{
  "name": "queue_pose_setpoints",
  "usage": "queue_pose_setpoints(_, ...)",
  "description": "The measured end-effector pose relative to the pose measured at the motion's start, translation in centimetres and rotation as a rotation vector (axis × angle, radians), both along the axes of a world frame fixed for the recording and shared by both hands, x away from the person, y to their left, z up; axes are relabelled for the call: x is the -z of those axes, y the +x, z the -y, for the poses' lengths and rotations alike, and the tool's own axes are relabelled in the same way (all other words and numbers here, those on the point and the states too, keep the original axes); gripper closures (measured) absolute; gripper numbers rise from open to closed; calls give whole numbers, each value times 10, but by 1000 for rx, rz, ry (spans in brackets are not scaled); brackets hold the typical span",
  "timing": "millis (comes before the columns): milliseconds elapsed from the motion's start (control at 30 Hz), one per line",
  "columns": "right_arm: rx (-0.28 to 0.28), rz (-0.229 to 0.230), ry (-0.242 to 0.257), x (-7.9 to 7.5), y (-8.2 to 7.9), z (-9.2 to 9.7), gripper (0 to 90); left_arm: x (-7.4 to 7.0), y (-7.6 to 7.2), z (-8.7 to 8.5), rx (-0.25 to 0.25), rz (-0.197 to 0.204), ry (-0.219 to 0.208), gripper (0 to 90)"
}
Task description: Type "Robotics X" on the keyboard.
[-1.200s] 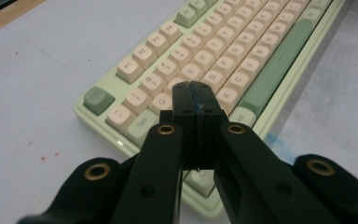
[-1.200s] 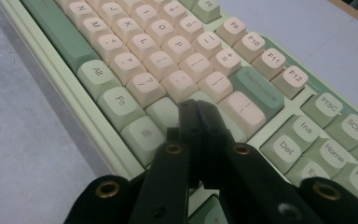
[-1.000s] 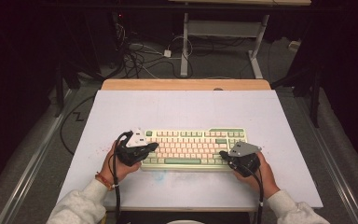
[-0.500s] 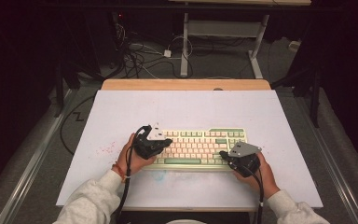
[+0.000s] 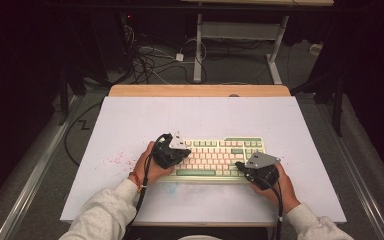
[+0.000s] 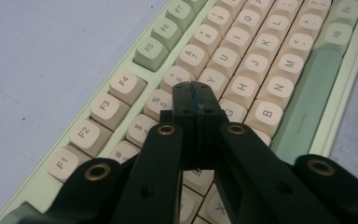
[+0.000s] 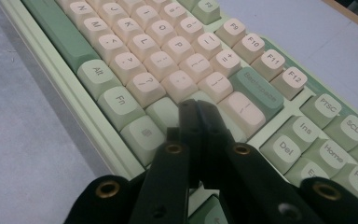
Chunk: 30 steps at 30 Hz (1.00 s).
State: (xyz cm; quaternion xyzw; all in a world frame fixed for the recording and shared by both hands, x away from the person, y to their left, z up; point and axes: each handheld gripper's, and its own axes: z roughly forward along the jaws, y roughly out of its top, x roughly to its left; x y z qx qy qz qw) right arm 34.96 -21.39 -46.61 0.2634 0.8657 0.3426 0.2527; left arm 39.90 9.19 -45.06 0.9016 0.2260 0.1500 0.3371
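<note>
Two grippers sit over one keyboard [image 5: 215, 156], which lies near the front middle of the white desk [image 5: 130, 120]. The left gripper [image 6: 196, 100] is clenched tight with nothing in it, above the keyboard's letter keys. The right gripper [image 7: 198, 116] is clenched tight too, also holding nothing, above the keyboard's right end beside the green Backspace key [image 7: 257, 91].

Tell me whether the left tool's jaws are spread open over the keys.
No: in the left gripper view the left tool has its jaws pressed together with nothing between them, tips above the keyboard near the G key.
</note>
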Motion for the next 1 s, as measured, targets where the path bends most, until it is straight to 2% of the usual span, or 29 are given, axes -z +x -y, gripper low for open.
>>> queue_pose_setpoints(67, -1, 0, 0, 0, 0, 0, 900, 0, 0, 0, -5, 0, -1, 880)
queue_pose_setpoints(167, -1, 1, -1, 0, 0, 0, 900, 2, 1, 0, -7, 1, 22, 880)
queue_pose_setpoints(300, 1, 0, -1, 0, 0, 0, 900, 7, 4, 2, -13, -19, 44, 880)
queue_pose_setpoints(400, 0, -2, -7, -1, 0, 0, 900, 5, 3, 2, -8, -2, 43, 874)
queue_pose_setpoints(533, -1, 14, -3, -4, -2, 0, 900, -7, -5, -4, -10, 58, 16, 854)
queue_pose_setpoints(633, 5, 30, 28, -13, -4, 4, 900, -18, -13, -14, -4, 101, -25, 767)
queue_pose_setpoints(667, 5, 30, 28, -13, -4, 4, 900, -21, -16, -17, -8, 119, -32, 767)
queue_pose_setpoints(700, 7, 33, 40, -16, -4, 7, 900, -23, -18, -21, -4, 135, -35, 715)
queue_pose_setpoints(733, 7, 33, 40, -16, -4, 7, 900, -25, -21, -25, -2, 151, -44, 715)
queue_pose_setpoints(767, 8, 34, 46, -18, -5, 9, 900, -27, -23, -29, -13, 165, -49, 642)
queue_pose_setpoints(833, 10, 37, 48, -19, -6, 9, 900, -28, -28, -38, -12, 198, -53, 610)
queue_pose_setpoints(900, 8, 40, 56, -21, -6, 10, 900, -28, -33, -47, -43, 230, -69, 518)
queue_pose_setpoints(967, 9, 41, 67, -25, -7, 10, 900, -27, -38, -56, -51, 250, -86, 410)
queue_pose_setpoints(1000, 9, 41, 67, -25, -7, 10, 900, -25, -41, -60, -65, 261, -89, 410)
